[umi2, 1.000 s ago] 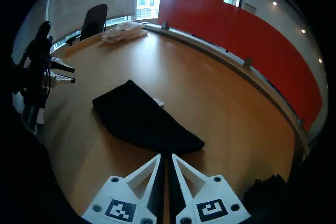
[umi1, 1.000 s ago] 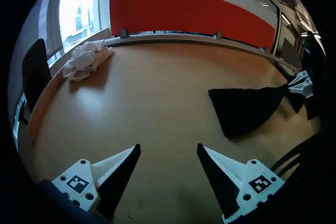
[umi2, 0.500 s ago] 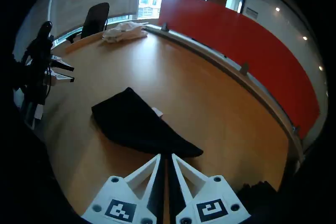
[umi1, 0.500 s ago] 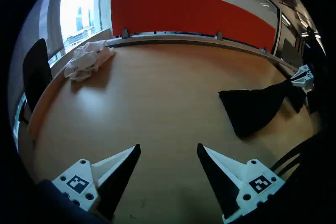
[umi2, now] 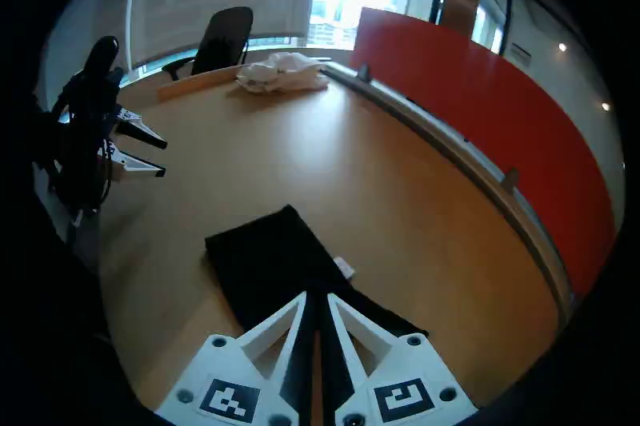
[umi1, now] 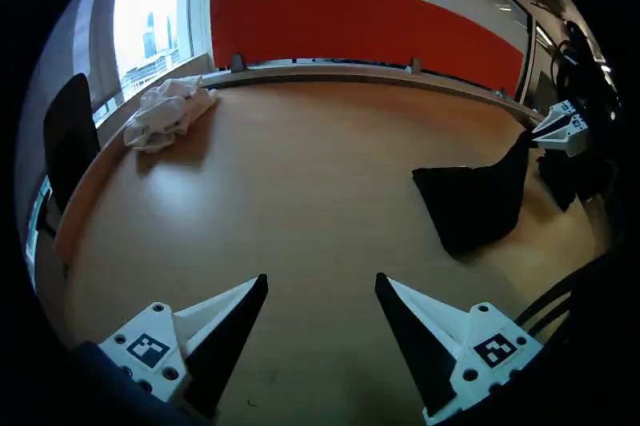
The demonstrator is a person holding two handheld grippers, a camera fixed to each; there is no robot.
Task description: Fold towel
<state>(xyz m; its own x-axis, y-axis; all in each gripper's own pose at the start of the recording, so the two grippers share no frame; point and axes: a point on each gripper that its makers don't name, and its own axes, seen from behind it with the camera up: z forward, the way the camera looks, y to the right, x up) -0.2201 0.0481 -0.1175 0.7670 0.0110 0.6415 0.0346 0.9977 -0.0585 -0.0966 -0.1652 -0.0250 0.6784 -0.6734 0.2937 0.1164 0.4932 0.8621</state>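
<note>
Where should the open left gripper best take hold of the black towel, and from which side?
Probably the free corner of the black towel, lying flat on the table nearest the left gripper, approached low from that side: the right gripper holds the opposite end raised.

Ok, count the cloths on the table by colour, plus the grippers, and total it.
Black towel: 1
White crumpled cloth: 1
Grippers: 2 (left gripper, right gripper)
Total: 4
Dark shape past the right gripper: unclear, not counted.
</note>
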